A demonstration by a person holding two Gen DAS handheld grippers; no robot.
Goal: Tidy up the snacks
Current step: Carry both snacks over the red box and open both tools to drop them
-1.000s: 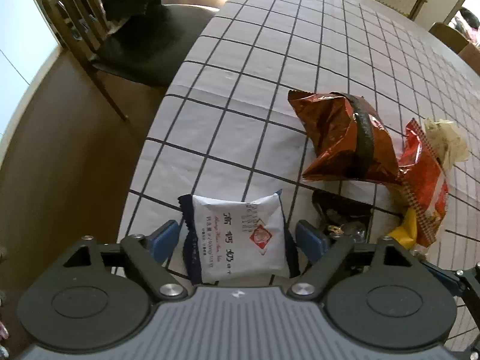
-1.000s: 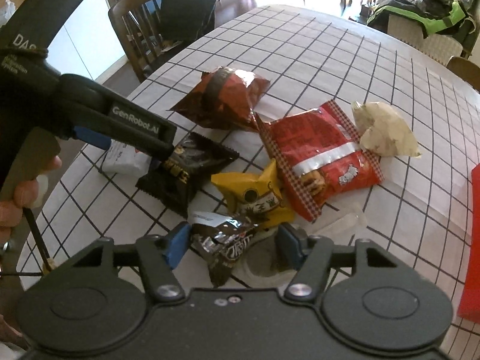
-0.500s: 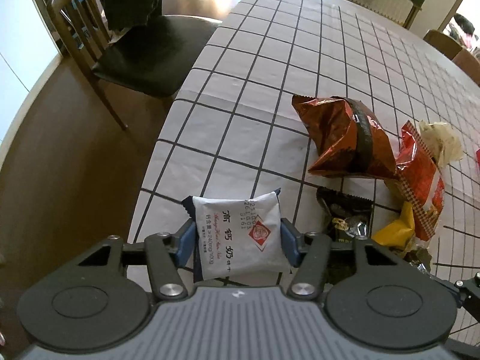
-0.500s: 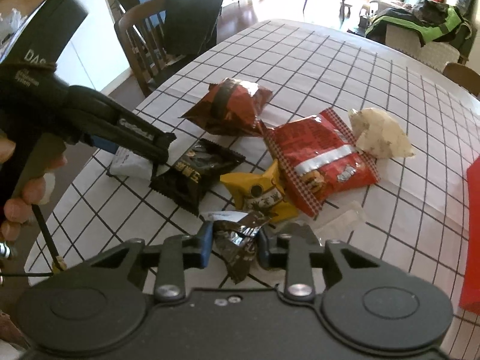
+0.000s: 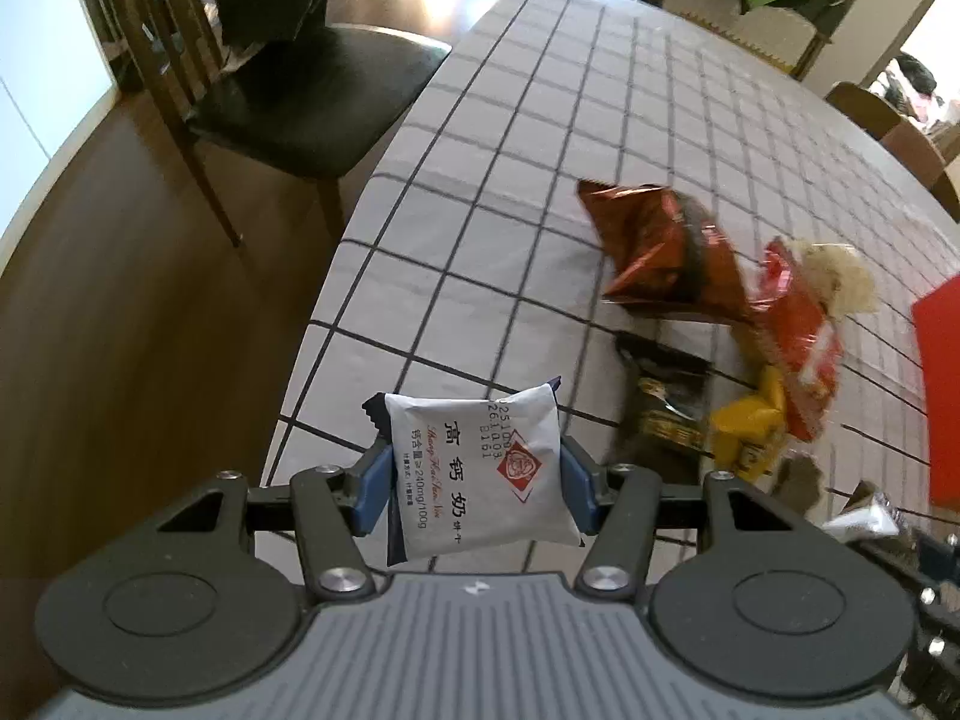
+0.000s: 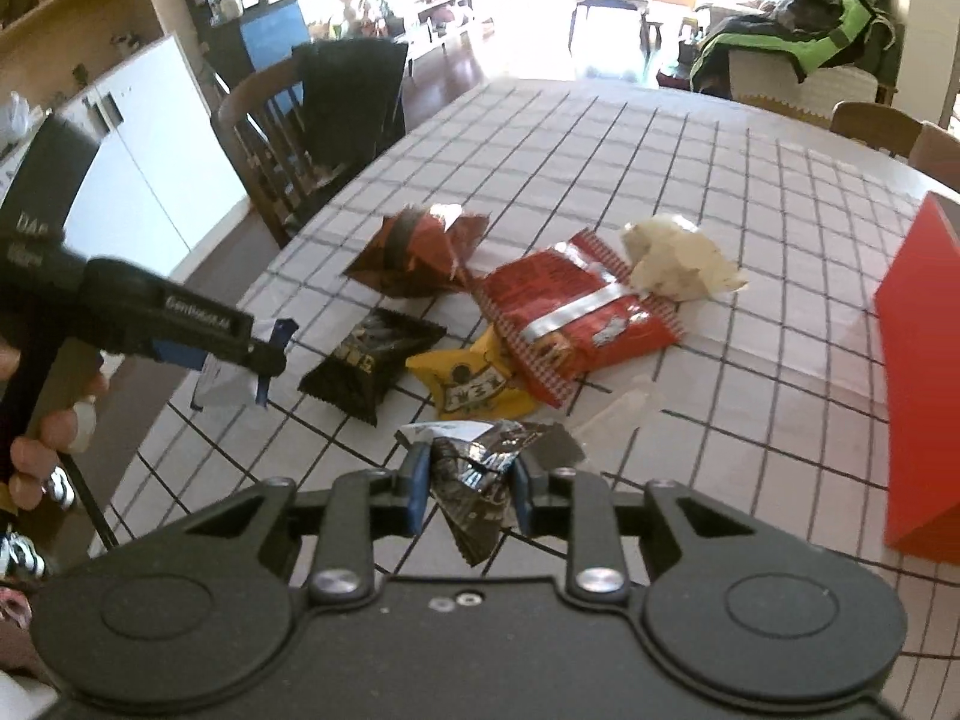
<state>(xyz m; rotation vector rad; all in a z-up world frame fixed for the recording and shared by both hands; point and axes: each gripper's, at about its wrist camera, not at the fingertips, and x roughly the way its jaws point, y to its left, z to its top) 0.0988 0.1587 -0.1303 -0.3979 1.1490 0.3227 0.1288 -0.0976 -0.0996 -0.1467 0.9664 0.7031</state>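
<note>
Tools [image 5: 474,483] [image 6: 468,489] clamp a smooth white pillow packet [image 5: 480,474] and crinkled dark foil wrapper [image 6: 477,480].

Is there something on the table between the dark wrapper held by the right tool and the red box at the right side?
Nothing visible. Only bare checked tablecloth separates the dark wrapper in the right tool from the red box.

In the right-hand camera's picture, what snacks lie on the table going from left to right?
Black packet → yellow packet → red checked-edge bag → crumpled cream wrapper → red box at the far right edge.
</note>
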